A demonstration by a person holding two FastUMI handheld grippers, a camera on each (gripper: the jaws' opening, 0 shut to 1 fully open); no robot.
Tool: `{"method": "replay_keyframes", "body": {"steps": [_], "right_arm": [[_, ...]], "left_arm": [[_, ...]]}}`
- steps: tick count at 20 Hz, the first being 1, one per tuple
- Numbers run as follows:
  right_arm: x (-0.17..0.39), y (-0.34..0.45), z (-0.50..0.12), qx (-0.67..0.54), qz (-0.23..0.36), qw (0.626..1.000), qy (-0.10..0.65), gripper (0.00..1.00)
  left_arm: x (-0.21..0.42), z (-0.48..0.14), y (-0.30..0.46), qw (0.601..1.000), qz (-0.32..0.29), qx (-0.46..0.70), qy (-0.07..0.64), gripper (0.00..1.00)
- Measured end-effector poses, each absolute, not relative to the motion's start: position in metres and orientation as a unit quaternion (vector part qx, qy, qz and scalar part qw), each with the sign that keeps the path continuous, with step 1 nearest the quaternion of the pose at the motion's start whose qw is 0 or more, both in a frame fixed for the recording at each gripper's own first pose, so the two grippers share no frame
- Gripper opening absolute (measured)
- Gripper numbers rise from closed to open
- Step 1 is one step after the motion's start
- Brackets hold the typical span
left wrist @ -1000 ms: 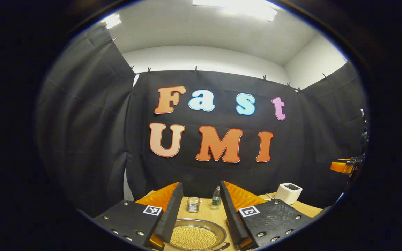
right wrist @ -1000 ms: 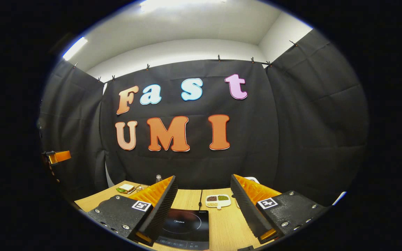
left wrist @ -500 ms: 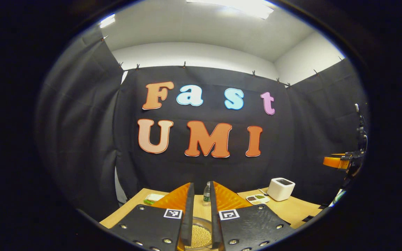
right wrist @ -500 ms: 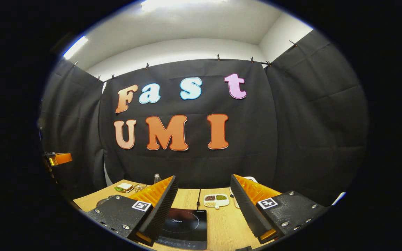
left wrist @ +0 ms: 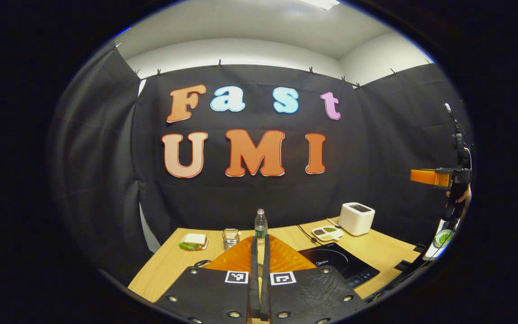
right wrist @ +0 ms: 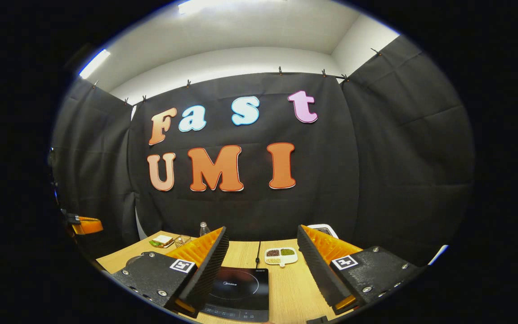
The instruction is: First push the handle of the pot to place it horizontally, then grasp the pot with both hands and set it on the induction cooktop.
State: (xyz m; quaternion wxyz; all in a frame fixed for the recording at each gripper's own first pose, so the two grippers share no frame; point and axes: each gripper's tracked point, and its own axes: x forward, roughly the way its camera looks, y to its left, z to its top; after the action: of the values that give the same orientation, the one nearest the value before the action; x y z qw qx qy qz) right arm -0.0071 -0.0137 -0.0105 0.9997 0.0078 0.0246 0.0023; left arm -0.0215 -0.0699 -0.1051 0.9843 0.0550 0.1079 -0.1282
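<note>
Now your left gripper (left wrist: 259,274) has its jaws clenched on nothing, the right gripper (right wrist: 262,265) stays released above the induction cooktop (right wrist: 237,293), and I cannot see the pot, so pushing blindly may tip it off the surface (right wrist: 292,292).

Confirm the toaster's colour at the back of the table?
White, with a dark slot on top. The toaster shows best in the left gripper view.

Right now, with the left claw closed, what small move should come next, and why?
Probably lower the left claw toward the table to push the pot handle: its fingers are together, suited to pushing, while the right claw hangs open over the cooktop.
</note>
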Motion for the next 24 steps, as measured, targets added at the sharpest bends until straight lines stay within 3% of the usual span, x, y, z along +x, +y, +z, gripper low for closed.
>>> {"method": "replay_keyframes", "body": {"steps": [13,24], "right_arm": [[-0.006,-0.013,-0.013,0.005,0.012,0.999,0.035,0.95],[-0.005,-0.011,-0.020,0.004,0.022,0.998,0.051,0.95]], "left_arm": [[-0.063,-0.255,-0.072,0.943,-0.167,0.073,0.278,0.03],[-0.095,-0.338,-0.061,0.912,-0.165,0.070,0.368,0.03]]}}
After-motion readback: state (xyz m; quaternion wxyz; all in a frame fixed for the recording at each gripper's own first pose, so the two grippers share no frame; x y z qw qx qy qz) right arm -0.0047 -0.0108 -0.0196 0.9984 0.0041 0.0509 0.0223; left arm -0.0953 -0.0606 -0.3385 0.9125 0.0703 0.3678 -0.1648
